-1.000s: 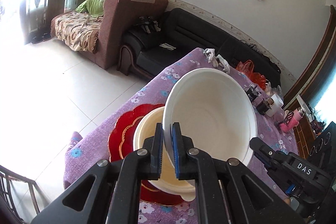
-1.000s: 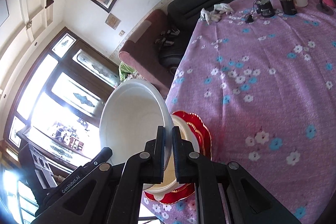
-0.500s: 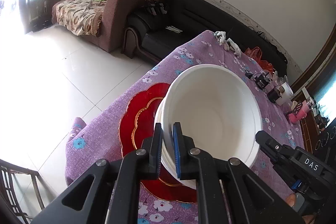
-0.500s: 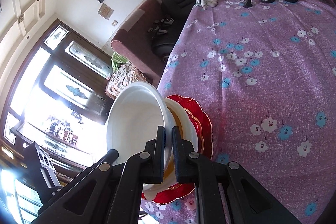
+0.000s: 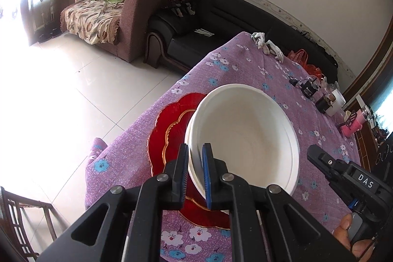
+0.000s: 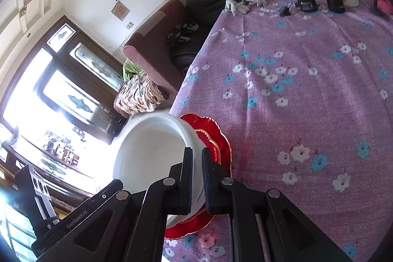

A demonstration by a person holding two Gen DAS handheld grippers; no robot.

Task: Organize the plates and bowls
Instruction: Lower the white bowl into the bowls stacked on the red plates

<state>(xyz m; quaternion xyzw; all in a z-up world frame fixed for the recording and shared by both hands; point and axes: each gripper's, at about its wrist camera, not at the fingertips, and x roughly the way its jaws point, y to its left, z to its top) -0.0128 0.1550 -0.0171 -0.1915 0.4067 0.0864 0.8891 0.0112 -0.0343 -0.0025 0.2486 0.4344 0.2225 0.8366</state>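
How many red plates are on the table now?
2: a large red plate on the tablecloth, a smaller gold-rimmed red plate stacked on it, both under the white bowl. More may be hidden.

"DAS" on the right hand-held gripper [image 5: 319,161]; "GenRobot.AI" on the left hand-held gripper [image 6: 113,186].

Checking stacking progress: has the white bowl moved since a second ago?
Yes. The white bowl has come down toward the red plates, levelling from a steep tilt and now nested over the bowl there.
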